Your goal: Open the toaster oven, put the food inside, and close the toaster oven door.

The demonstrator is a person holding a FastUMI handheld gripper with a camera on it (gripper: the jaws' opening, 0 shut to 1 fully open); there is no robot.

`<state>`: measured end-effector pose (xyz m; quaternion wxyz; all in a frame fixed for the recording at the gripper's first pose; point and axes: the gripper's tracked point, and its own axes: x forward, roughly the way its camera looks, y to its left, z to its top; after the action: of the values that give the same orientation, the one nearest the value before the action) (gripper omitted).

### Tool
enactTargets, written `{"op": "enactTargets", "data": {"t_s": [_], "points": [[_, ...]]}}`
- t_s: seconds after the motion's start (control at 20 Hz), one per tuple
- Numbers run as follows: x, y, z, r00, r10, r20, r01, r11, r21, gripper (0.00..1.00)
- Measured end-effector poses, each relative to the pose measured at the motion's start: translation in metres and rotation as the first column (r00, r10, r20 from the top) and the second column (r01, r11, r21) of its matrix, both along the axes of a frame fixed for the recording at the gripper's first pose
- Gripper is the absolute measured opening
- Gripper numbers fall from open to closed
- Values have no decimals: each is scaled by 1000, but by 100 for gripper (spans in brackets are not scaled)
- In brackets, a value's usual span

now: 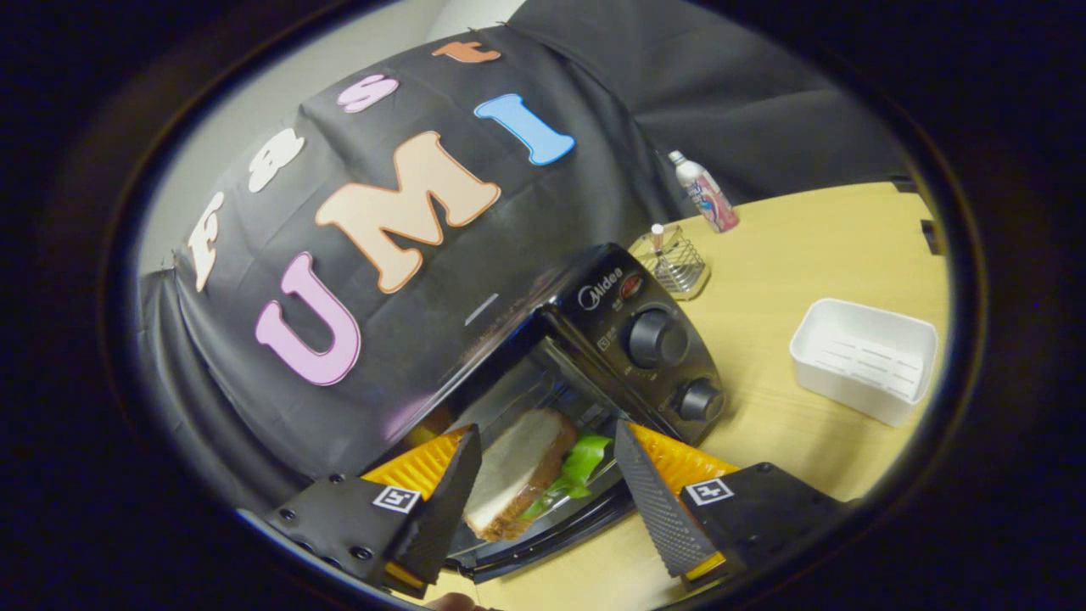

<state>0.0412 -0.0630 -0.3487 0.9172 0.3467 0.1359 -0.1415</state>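
Note:
The black toaster oven point(628, 322) stands on the wooden table point(789, 255) with its glass door point(551, 530) folded down and open. A sandwich point(517, 467) of brown-crusted bread with green lettuce point(585, 462) lies at the oven's mouth, between my fingers; whether it rests on the rack or on the door I cannot tell. My gripper point(547, 431) is open, its fingers spread wide on either side of the sandwich. The left finger point(445, 501) is close beside the bread and the right finger point(657, 501) stands apart from the lettuce. Two knobs point(657, 339) sit on the oven's right-hand panel.
A white plastic tray point(865, 361) sits on the table to the right of the oven. Behind the oven are a small wire holder point(676, 263) and a bottle point(704, 191) near the cloth wall.

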Motion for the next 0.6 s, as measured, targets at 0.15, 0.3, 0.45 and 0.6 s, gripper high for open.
{"op": "enactTargets", "data": {"t_s": [0.15, 0.3, 0.45, 0.6], "points": [[-12, 5, 27, 998, 47, 39, -44, 997, -59, 97], [-19, 8, 64, 992, 74, 100, -62, 991, -118, 98], [-38, 17, 93, 985, 121, 121, -94, 975, -203, 98], [-58, 29, 99, 983, 167, 78, -138, 946, -293, 98]]}}
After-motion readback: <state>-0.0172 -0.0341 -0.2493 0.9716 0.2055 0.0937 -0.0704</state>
